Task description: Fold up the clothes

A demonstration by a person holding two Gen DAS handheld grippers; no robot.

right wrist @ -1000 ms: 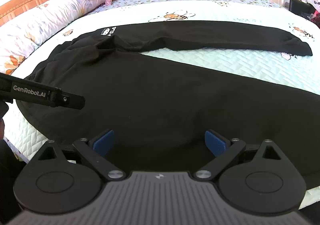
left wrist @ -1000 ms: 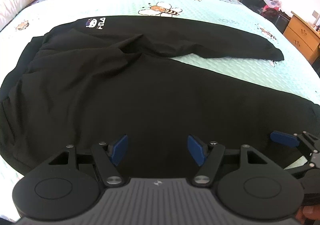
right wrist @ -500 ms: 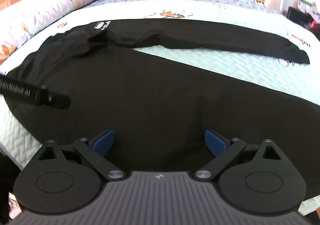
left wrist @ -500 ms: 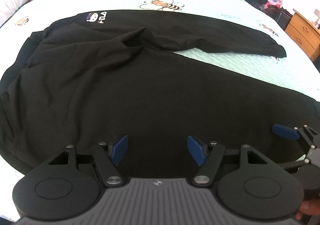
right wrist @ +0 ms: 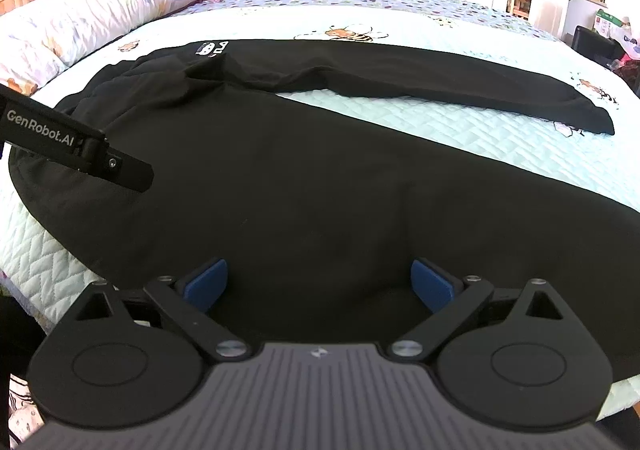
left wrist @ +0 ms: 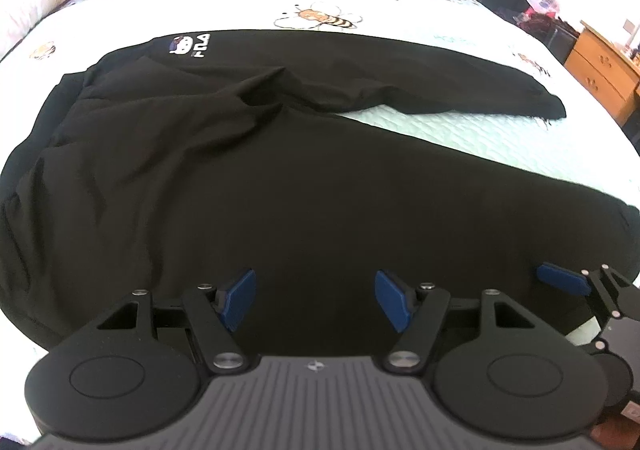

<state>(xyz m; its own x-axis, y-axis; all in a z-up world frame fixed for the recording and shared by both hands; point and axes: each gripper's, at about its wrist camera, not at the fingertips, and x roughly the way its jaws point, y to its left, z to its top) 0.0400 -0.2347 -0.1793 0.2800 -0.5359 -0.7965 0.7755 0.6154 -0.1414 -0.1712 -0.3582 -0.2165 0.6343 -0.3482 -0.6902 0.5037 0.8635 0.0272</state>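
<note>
Black fabric fills the near part of both views: the black trousers (left wrist: 304,186) lie spread flat on the quilted bed cover (left wrist: 472,130), with the waist to the left and the two legs running to the right. The left gripper (left wrist: 315,300) hovers over the near leg with its blue pads well apart and nothing between them. The right gripper (right wrist: 319,282) is over the same leg further right, its jaws wider apart and also empty; in the left view one of its blue pads (left wrist: 560,279) shows beside the near hem. The near edge of the cloth lies close to the edge of the bed, so little free cover shows on this side. Between the two legs a wedge of pale green cover is open, and beyond the far leg the cover is bare up to the bee print (left wrist: 320,16). The white logo (left wrist: 190,46) sits at the far waist. Further away are a long pillow (right wrist: 80,22) and a wooden dresser (left wrist: 604,74). Compared with a second ago, the trousers lie the same (no new fold), and the left jaws keep their width.
</note>
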